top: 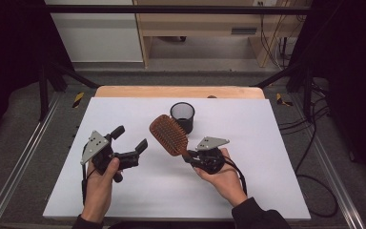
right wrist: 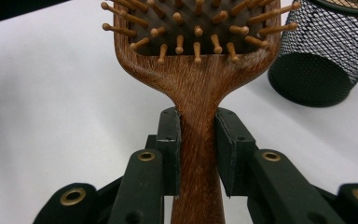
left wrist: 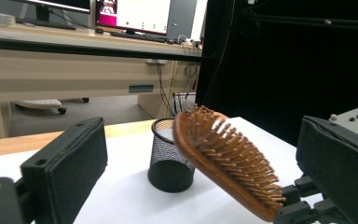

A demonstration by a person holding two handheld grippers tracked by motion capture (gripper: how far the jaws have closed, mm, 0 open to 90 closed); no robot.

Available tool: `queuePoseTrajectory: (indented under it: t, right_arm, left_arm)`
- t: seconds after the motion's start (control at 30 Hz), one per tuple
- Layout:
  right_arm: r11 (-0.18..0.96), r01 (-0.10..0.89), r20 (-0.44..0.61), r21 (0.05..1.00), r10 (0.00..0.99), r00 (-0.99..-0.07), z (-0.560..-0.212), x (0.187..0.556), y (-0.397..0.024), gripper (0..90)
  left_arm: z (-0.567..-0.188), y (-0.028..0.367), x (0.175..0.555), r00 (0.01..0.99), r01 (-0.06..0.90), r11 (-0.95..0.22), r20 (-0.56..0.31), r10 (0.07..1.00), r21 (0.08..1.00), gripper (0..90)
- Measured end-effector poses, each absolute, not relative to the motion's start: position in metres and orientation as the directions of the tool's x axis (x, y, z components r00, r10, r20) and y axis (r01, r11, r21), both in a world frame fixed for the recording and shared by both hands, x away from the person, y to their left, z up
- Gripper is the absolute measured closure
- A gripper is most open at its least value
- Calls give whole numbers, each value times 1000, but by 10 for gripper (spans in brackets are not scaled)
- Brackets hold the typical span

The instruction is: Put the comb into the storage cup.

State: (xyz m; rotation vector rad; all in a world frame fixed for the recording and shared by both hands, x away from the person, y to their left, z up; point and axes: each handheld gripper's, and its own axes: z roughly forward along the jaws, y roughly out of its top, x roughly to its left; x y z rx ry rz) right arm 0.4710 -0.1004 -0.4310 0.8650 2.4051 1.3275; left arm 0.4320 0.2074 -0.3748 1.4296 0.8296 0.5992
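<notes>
A wooden paddle hairbrush (top: 168,134) with wooden bristles is held above the white table, its head tilted toward the far left. My right gripper (top: 190,157) is shut on the brush's handle (right wrist: 198,140), both pads pressing its sides. A black mesh cup (top: 182,116) stands upright just behind the brush head; in the left gripper view the mesh cup (left wrist: 170,161) sits behind the hairbrush (left wrist: 228,163). My left gripper (top: 129,139) is open with nothing between its fingers, raised left of the brush and pointing toward it.
The white table top (top: 124,191) ends in a wooden strip (top: 178,91) at the far edge. Metal rails run along both sides. A desk with monitors (left wrist: 135,16) and cables stands beyond the table.
</notes>
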Motion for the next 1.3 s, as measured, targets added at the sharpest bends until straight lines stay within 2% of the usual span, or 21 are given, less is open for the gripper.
queuePoseTrajectory:
  t: [0.23, 0.6, 0.83, 1.2, 1.3]
  right_arm:
    - [388, 361, 65, 848, 600, -797, -431, 466, -94, 729]
    - [352, 329, 62, 876, 595, -801, -429, 461, -88, 729]
    - [354, 294, 42, 888, 573, -818, -428, 457, -78, 729]
    - [360, 241, 16, 901, 529, -849, -428, 448, -64, 729]
    - [362, 230, 10, 903, 519, -855, -428, 445, -60, 729]
  left_arm:
    - [-375, 201, 430, 604, 144, 61, -137, 785, 988, 14]
    - [-378, 196, 429, 615, 193, 119, -215, 759, 974, 15]
    - [-383, 194, 430, 623, 218, 124, -235, 746, 968, 17]
    - [-387, 203, 435, 621, 282, 234, -363, 695, 930, 46]
    - [-389, 204, 436, 610, 290, 236, -369, 701, 927, 53]
